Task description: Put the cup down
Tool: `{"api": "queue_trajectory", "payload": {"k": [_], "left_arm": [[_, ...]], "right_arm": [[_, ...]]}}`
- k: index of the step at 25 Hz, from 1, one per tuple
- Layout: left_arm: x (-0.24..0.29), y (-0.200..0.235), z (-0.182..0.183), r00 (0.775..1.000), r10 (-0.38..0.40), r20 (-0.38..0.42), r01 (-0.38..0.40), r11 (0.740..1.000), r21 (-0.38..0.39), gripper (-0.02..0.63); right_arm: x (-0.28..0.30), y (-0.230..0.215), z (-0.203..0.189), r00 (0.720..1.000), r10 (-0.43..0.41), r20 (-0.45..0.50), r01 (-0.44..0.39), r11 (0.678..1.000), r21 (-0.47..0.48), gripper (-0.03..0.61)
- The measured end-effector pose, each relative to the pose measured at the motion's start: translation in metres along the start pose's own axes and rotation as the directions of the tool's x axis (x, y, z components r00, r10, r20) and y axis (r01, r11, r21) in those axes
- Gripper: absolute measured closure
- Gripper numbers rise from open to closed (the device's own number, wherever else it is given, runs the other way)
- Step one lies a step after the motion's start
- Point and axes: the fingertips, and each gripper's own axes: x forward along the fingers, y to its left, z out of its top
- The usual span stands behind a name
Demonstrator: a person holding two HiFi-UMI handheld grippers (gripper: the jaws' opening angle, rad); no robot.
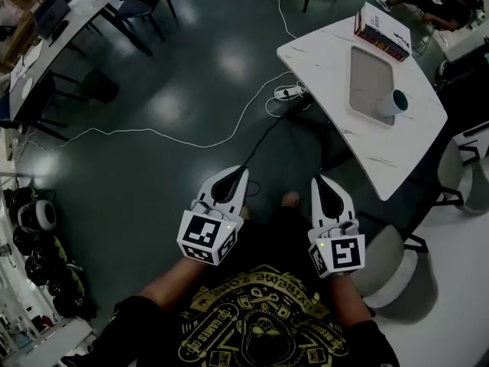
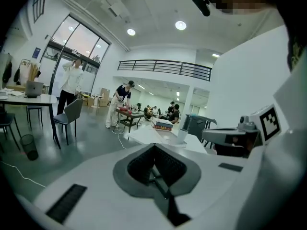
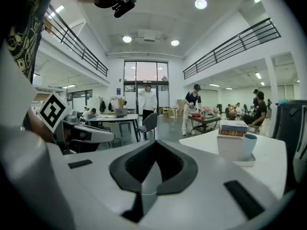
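Note:
A white cup with a blue inside [image 1: 393, 102] stands on the near end of a grey tray [image 1: 367, 71] on the white marble table [image 1: 336, 48] at the upper right. In the right gripper view the cup [image 3: 248, 146] stands upright on the tray [image 3: 229, 150], well ahead and to the right. In the left gripper view the cup [image 2: 183, 134] is small and far off. My left gripper [image 1: 238, 178] [image 2: 154, 147] and right gripper [image 1: 322, 183] [image 3: 154, 145] hang side by side over the dark floor, close to my body and far from the table. Both are shut with nothing between the jaws.
A thick book [image 1: 381, 30] lies at the table's far end. A white cable and power strip [image 1: 290, 92] trail across the floor by the table. A grey chair [image 1: 390, 266] stands at my right. Desks and chairs [image 1: 141, 2] line the far left; several people stand in the background.

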Motion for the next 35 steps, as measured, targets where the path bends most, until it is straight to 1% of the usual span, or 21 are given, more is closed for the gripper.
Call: {"api": "queue_trajectory", "payload": {"k": [4,8,9,12,16,24,30,35], "left_arm": [[-0.018,-0.007,-0.004,0.999,0.049,0.014,-0.049,0.999,0.021,0.618],[-0.026,-0.02,-0.004,0.996,0.087,0.023,-0.087,0.996,-0.008,0.618],[-0.025,-0.025,-0.003,0.996,0.084,0.02,-0.084,0.996,-0.006,0.618],[-0.018,-0.041,-0.002,0.999,0.051,0.005,-0.051,0.998,0.034,0.618],[-0.006,-0.06,-0.005,1.0,0.001,-0.013,0.0,0.997,0.072,0.618],[0.018,-0.073,-0.005,0.998,-0.051,-0.037,0.055,0.994,0.094,0.618],[0.026,-0.076,0.007,0.996,-0.091,-0.023,0.094,0.989,0.112,0.618],[0.027,-0.074,0.01,0.994,-0.105,-0.018,0.106,0.988,0.112,0.618]], "right_arm": [[-0.006,0.026,-0.002,0.994,0.102,-0.025,-0.103,0.995,-0.013,0.572],[-0.02,0.034,0.004,0.989,0.138,-0.054,-0.14,0.99,-0.032,0.572],[-0.024,0.033,0.005,0.989,0.142,-0.052,-0.144,0.989,-0.033,0.572],[-0.033,0.026,0.004,0.99,0.129,-0.05,-0.13,0.991,-0.026,0.572],[-0.041,0.03,-0.001,0.987,0.157,-0.042,-0.158,0.987,-0.027,0.574],[-0.044,0.009,-0.003,0.993,0.11,-0.04,-0.112,0.993,-0.03,0.575],[-0.042,0.003,0.005,0.997,0.075,-0.034,-0.076,0.996,-0.041,0.575],[-0.04,-0.005,-0.007,0.998,0.03,-0.046,-0.032,0.999,-0.029,0.575]]}}
